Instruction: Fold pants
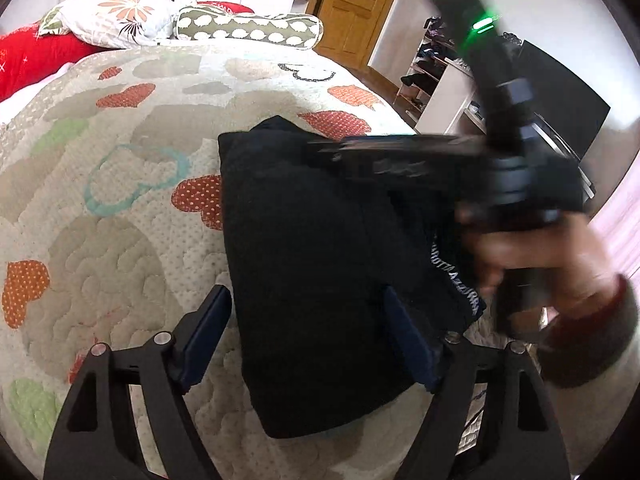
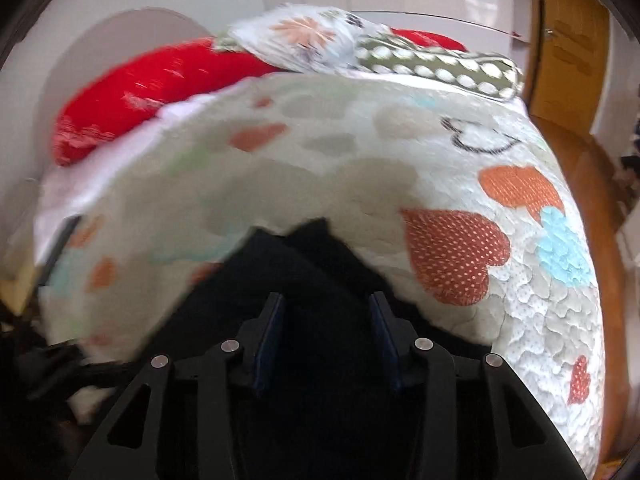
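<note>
pants point(image 1: 320, 240) folded on bed point(image 1: 120, 200) | left tool point(image 1: 308, 336) wide, nothing gripped | right tool point(image 2: 326, 340) half-open, empty | near edge to be squared, pressed flat

Heart-patterned quilt point(image 1: 120, 184) covering the bed, floral pillow point(image 1: 116, 14) and red pillow point(image 1: 36, 56) at its far edge, wooden door point(image 1: 356, 4) beyond

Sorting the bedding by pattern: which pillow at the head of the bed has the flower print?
The white pillow with orange flowers, lying on top of the red pillow. The olive bolster beside it has pale round spots instead.
</note>
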